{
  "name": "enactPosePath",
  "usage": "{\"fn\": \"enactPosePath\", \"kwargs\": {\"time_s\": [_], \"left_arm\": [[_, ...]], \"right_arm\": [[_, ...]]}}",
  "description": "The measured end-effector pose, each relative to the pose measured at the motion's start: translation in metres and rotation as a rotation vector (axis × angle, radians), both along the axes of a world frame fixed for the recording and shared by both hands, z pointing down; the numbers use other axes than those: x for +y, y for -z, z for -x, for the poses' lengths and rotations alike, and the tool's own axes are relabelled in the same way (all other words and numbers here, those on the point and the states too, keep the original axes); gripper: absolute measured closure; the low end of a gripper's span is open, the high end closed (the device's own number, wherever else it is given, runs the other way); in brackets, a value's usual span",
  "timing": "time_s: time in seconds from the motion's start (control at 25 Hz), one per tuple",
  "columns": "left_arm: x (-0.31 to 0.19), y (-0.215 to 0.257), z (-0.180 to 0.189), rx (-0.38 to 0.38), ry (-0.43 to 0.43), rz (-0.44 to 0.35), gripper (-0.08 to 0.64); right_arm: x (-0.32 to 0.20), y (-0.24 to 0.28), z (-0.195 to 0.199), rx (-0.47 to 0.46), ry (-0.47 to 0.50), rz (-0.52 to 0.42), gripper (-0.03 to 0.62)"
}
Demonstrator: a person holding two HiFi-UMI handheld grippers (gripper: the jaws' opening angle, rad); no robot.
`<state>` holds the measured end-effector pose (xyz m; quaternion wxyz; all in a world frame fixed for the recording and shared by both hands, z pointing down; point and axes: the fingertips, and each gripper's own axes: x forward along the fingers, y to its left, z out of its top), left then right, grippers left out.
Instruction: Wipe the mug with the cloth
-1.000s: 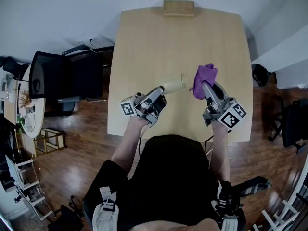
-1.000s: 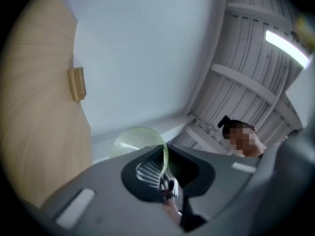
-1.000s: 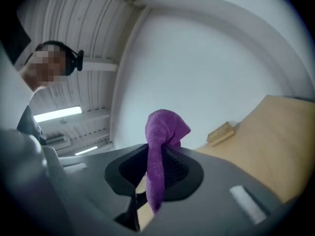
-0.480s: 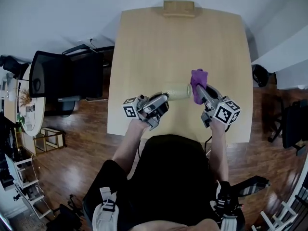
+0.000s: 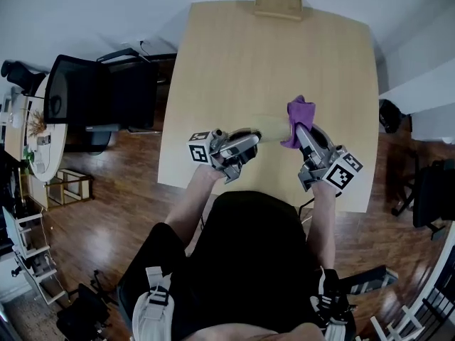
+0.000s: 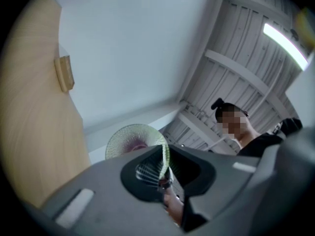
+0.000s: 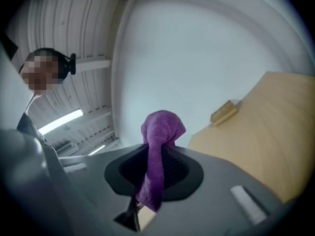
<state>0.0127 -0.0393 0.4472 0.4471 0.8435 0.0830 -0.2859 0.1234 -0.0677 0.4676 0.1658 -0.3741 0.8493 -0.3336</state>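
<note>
The change over the last second is contact: the purple cloth (image 5: 301, 109) stood just beside the open end of the mug (image 5: 270, 126), and now it is bunched right against that end, so the wiping looks to be under way rather than merely lined up. The mug is held lying on its side above the tabletop (image 5: 270, 55), between the two hands and not resting on the wood. The left tongs (image 6: 165, 173) are clenched on its wall, one jaw inside and one outside; they have just eased a touch wider, yet the wall sits between them and the mug stays aloft. The right tongs (image 7: 150, 181) are clenched on the cloth, whose loose top flops over beyond the jaws. My reading is that the loosened left grip is the thing to watch, since pushing the cloth against the end could shift or twist the mug in those jaws
</note>
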Motion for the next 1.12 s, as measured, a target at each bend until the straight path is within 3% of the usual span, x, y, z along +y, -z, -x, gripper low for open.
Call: {"fn": "enactPosePath", "kwargs": {"time_s": [0.12, 0.2, 0.44, 0.6, 0.8, 0.96, 1.12], "left_arm": [[-0.002, -0.01, 0.005, -0.014, 0.005, 0.018, 0.515], [-0.003, -0.025, 0.005, -0.086, 0.028, 0.007, 0.517], [-0.019, -0.105, 0.004, -0.408, 0.102, 0.015, 0.517], [-0.053, -0.17, 0.001, -0.662, 0.157, -0.031, 0.515], [-0.09, -0.208, -0.005, -1.013, 0.113, -0.194, 0.517], [-0.116, -0.227, -0.026, -1.26, 0.022, -0.345, 0.517], [-0.124, -0.251, -0.049, -1.424, -0.112, -0.501, 0.515]], "right_arm": [[-0.009, -0.066, -0.01, 0.149, -0.04, 0.142, 0.532], [-0.007, -0.099, -0.02, 0.232, -0.076, 0.225, 0.532], [-0.004, -0.102, -0.045, 0.162, -0.151, 0.26, 0.532], [-0.004, -0.106, -0.054, 0.097, -0.165, 0.286, 0.532], [0.0, -0.12, -0.047, 0.031, -0.185, 0.324, 0.532], [0.0, -0.128, -0.051, 0.014, -0.203, 0.355, 0.532], [-0.008, -0.136, -0.051, -0.019, -0.218, 0.363, 0.532]]}}
